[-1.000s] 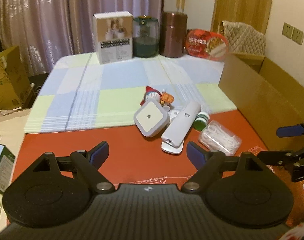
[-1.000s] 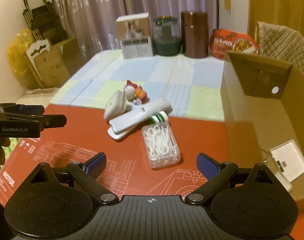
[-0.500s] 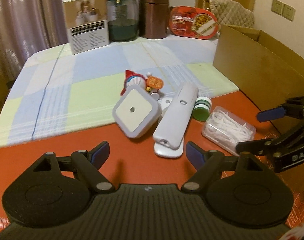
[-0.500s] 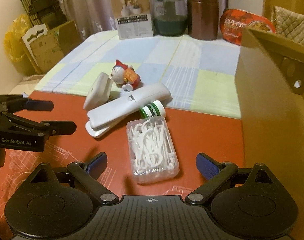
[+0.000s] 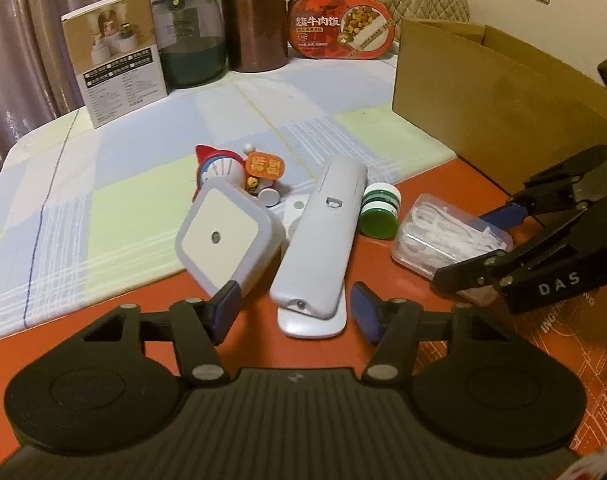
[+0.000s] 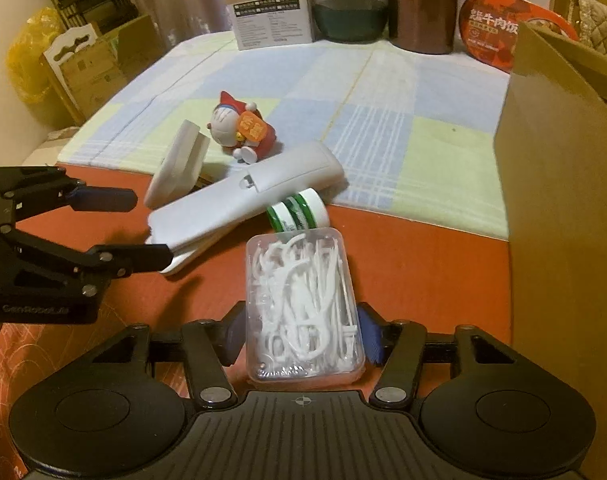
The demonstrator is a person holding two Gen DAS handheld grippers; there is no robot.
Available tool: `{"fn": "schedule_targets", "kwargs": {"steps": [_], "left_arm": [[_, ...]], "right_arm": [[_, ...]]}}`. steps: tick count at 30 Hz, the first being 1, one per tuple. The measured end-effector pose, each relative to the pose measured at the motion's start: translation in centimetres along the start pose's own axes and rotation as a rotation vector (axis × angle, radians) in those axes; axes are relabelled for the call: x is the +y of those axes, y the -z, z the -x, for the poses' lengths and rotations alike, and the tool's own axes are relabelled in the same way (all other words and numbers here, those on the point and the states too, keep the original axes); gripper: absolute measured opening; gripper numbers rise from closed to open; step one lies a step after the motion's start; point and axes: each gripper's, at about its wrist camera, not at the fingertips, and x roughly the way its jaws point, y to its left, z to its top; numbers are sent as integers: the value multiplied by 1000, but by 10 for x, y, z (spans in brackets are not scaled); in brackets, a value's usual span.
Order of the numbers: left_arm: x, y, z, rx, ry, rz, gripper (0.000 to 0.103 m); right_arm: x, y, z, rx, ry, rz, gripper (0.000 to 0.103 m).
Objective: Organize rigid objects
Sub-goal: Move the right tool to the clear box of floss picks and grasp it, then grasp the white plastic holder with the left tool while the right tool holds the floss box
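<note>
A pile lies where the red mat meets the checked cloth: a white remote [image 5: 319, 240] [image 6: 239, 204], a square grey night light [image 5: 227, 236] [image 6: 179, 164], a Doraemon figure [image 5: 231, 172] [image 6: 243, 128], a small green-and-white jar [image 5: 379, 212] [image 6: 299, 208] and a clear box of floss picks [image 5: 443, 236] [image 6: 303, 308]. My left gripper [image 5: 295, 312] is open, its fingers either side of the remote's near end. My right gripper [image 6: 299, 336] has its blue pads against both sides of the floss box, which rests on the mat.
A brown cardboard box [image 5: 483, 80] [image 6: 563, 200] stands open at the right. At the back are a white carton [image 5: 111, 56], a green glass jar [image 5: 187, 40], a brown canister [image 5: 255, 16] and a red food tub [image 5: 343, 28]. Cartons sit on the floor at the left [image 6: 83, 68].
Both grippers moved forward to the pile. The left one's fingers closed in around the remote's end. The right one narrowed onto the floss box.
</note>
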Motion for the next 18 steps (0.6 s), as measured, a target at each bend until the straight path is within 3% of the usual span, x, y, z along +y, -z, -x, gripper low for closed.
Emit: {"fn": "schedule_targets", "kwargs": {"steps": [11, 18], "left_arm": [[-15, -3, -4, -8, -47, -68, 39], [-17, 0, -1, 4, -46, -45, 39]], "right_arm": [[-7, 6, 8, 9, 16, -75, 54], [-9, 7, 9, 5, 20, -93, 54]]}}
